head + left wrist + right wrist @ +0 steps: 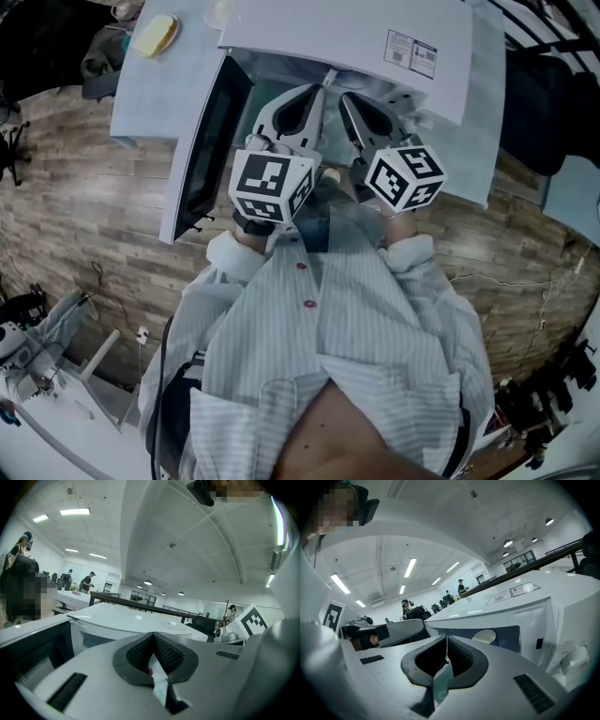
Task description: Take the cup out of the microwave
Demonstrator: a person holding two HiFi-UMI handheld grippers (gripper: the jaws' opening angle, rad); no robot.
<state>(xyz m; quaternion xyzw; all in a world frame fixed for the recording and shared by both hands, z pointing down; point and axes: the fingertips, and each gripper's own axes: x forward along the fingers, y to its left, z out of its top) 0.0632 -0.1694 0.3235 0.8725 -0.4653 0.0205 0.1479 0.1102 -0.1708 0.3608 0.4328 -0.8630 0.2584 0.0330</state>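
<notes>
Plainly, left hand-held gripper (152, 639) and right hand-held gripper (446, 641) are closed; cup (484, 636) stands upright.

A: What colour is the boxy microwave (375, 37)?
B: White, with a black glass window in its door (204, 141). Its cavity shows blue, and the round cup (483, 636) inside is white.
A: And the two-jaw left gripper (314, 94) and right gripper (349, 101)?
B: White shells, dark grey ribbed pads (138, 653), and marker cubes (272, 185) patterned in black-and-white squares.
A: The rest?
B: The plank floor (75, 216) is brown wood grain and the tabletop (150, 103) pale blue-grey. The person's cotton shirt (394, 319) is pale with fine stripes and dark red buttons (308, 304).
</notes>
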